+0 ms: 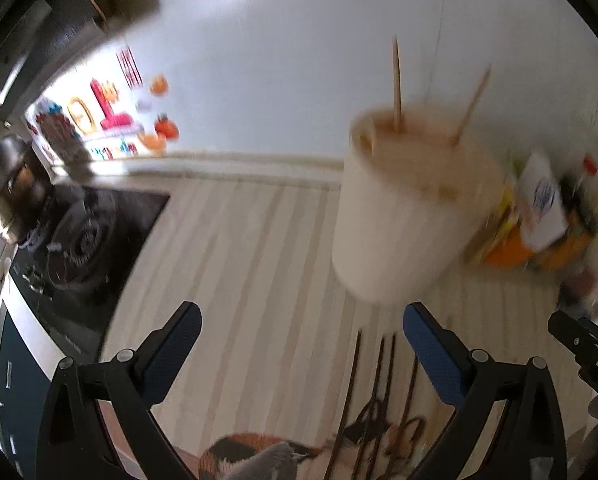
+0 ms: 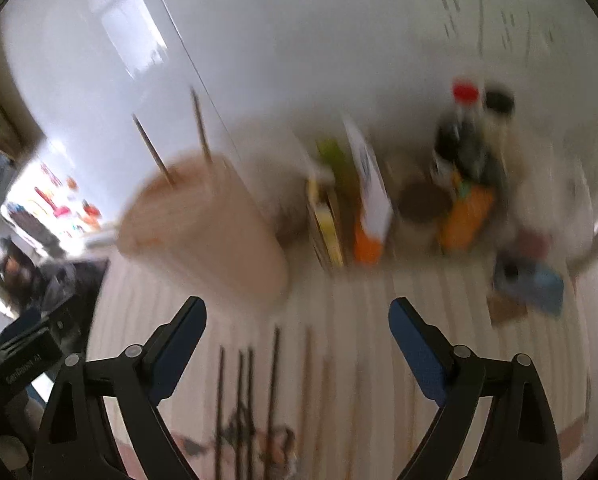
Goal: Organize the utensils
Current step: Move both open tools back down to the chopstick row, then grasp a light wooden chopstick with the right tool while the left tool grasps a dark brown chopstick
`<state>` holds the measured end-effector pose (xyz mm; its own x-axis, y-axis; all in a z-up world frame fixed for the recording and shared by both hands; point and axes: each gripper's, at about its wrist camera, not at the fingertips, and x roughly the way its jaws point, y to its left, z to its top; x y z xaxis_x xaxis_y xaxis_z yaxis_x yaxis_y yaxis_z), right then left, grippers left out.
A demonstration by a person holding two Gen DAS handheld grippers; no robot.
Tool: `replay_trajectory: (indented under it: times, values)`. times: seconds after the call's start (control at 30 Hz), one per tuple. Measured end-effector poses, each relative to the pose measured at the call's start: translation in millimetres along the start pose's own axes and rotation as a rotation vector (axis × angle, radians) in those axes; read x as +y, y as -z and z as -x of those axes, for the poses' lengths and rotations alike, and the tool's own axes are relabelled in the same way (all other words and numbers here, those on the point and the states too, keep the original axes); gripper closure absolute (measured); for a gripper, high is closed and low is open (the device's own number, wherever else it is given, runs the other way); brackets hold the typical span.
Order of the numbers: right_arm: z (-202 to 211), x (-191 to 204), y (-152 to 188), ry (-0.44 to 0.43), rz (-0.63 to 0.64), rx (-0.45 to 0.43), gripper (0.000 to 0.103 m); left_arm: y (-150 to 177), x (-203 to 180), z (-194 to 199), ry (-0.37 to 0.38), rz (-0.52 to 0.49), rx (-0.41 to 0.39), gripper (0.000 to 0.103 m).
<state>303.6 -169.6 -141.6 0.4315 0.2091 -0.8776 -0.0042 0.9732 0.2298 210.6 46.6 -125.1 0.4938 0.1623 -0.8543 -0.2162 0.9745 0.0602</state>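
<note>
A cream utensil holder (image 1: 411, 216) (image 2: 207, 232) stands on the pale striped counter (image 1: 239, 264), with two chopsticks (image 1: 397, 80) (image 2: 201, 124) upright in it. Several dark chopsticks (image 1: 379, 380) (image 2: 247, 392) lie side by side on the counter in front of the holder. My left gripper (image 1: 303, 312) hovers open and wide, nothing between its blue pads; the holder is just ahead to its right. My right gripper (image 2: 297, 306) is also open and empty above the lying chopsticks, with the holder ahead to its left. Both views are motion-blurred.
A black hob (image 1: 87, 240) with a lidded steel pot (image 1: 11, 188) is at the left. Bottles and boxes (image 1: 547, 208) (image 2: 467, 168) crowd the wall at the right, with a blue packet (image 2: 535, 284) beside them. A patterned cloth (image 1: 259, 452) lies at the counter's front.
</note>
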Motion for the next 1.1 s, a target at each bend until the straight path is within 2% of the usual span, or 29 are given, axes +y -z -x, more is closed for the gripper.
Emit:
replay_trajectory:
  times: [0.07,0.17,0.2,0.27,0.3,0.37,0.43,0.5,0.53,0.6,0.67,0.7,0.8,0.87,0.9,1.1]
  values:
    - [-13.6,-8.6,13.5,0.020,-0.010,0.060,0.037,14.5,-4.5,-18.1,-0.004,-0.022,0.054,0.000]
    - [-43.4,-21.8,37.8,0.024,-0.028,0.169,0.051,38.0,-12.8,-48.3,-0.003,-0.062,0.151,0.002]
    - [-57.5,-26.4,49.2,0.044,-0.028,0.220,0.053,46.7,-15.1,-60.1,0.007,-0.071,0.194,0.004]
    - [-72.7,-33.0,63.6,0.057,-0.035,0.274,0.062,61.4,-18.9,-79.1,0.035,-0.086,0.266,0.016]
    - [-81.1,-37.0,72.2,0.060,-0.041,0.306,0.063,69.0,-21.2,-89.4,0.050,-0.092,0.306,0.020]
    - [-95.3,-44.8,86.3,0.072,-0.054,0.359,0.066,79.0,-25.8,-105.1,0.071,-0.103,0.364,0.036]
    - [-106.4,-52.1,100.5,0.082,-0.062,0.407,0.066,87.5,-30.8,-119.4,0.080,-0.113,0.406,0.042]
    - [-113.0,-56.4,109.7,0.087,-0.059,0.436,0.067,95.6,-37.5,-132.9,0.078,-0.132,0.438,0.053]
    - [-115.0,-56.8,112.2,0.091,-0.056,0.446,0.067,98.3,-40.0,-137.4,0.081,-0.141,0.451,0.064]
    - [-119.5,-58.4,118.2,0.091,-0.054,0.464,0.066,97.9,-42.8,-135.9,0.084,-0.153,0.421,0.072]
    - [-125.8,-58.9,123.9,0.097,-0.048,0.491,0.066,97.5,-44.3,-136.1,0.100,-0.162,0.422,0.092]
    - [-128.3,-58.3,126.2,0.096,-0.044,0.501,0.066,96.9,-43.9,-135.8,0.106,-0.162,0.420,0.096]
    - [-138.4,-55.0,133.9,0.137,-0.001,0.530,0.069,96.5,-41.6,-134.4,0.094,-0.170,0.411,0.099]
    - [-140.0,-51.8,137.3,0.181,0.030,0.535,0.089,95.9,-35.8,-134.9,0.081,-0.165,0.409,0.099]
    - [-139.8,-50.6,138.6,0.205,0.042,0.535,0.095,94.5,-32.9,-134.7,0.077,-0.160,0.410,0.099]
    - [-139.6,-65.0,135.7,0.223,0.017,0.541,0.096,94.5,-12.2,-133.5,0.065,-0.138,0.414,0.099]
